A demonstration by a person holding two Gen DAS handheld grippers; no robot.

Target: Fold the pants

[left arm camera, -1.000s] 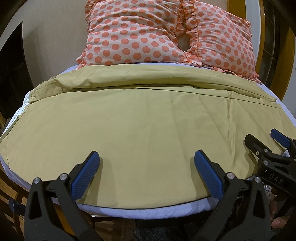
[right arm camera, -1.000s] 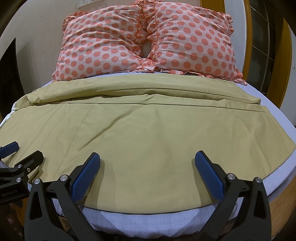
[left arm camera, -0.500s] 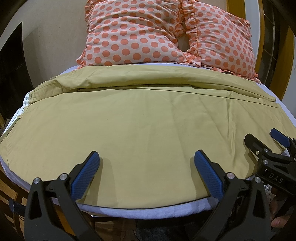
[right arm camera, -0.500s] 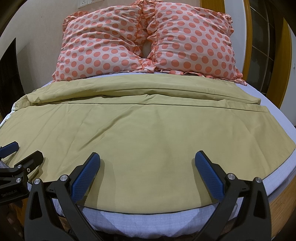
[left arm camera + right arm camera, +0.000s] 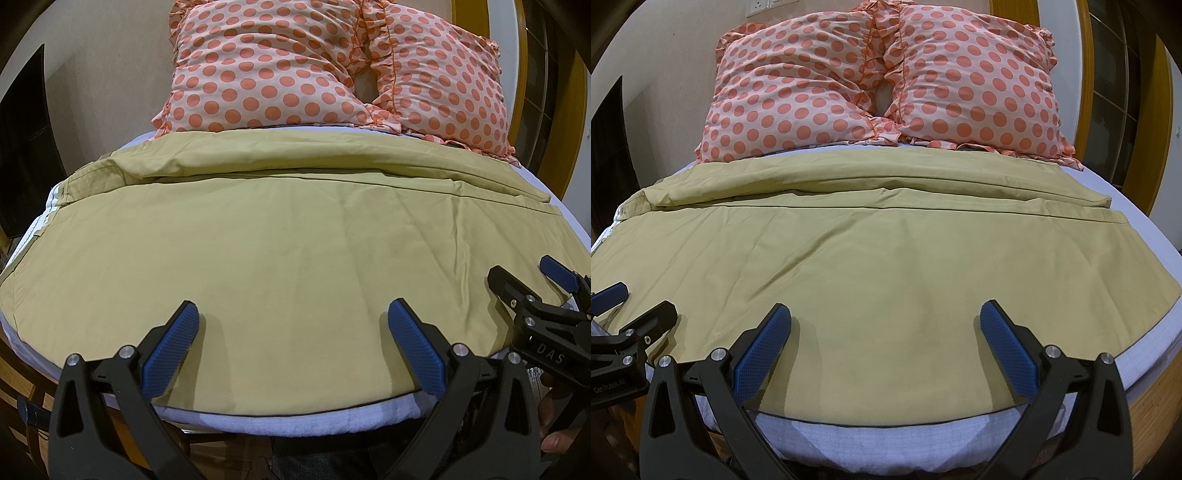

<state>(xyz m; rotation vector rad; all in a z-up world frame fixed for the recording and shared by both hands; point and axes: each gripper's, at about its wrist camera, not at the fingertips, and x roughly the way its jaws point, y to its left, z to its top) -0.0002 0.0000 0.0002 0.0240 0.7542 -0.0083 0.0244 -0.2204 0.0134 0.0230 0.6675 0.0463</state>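
Note:
Khaki pants (image 5: pixel 295 236) lie spread flat across the bed, one leg near me, the other behind it by the pillows; they also show in the right wrist view (image 5: pixel 886 266). My left gripper (image 5: pixel 291 317) is open and empty, hovering over the near hem edge of the pants. My right gripper (image 5: pixel 886 317) is open and empty over the same near edge, further right. The right gripper also shows at the right of the left wrist view (image 5: pixel 524 280), and the left gripper at the left of the right wrist view (image 5: pixel 635 306).
The bed (image 5: pixel 886 439) has a white sheet and a wooden frame (image 5: pixel 1156 398). Two polka-dot pillows (image 5: pixel 266 70) (image 5: pixel 979 77) stand at the headboard end. A dark opening (image 5: pixel 22 147) is at the left wall, a wooden frame (image 5: pixel 1163 110) at the right.

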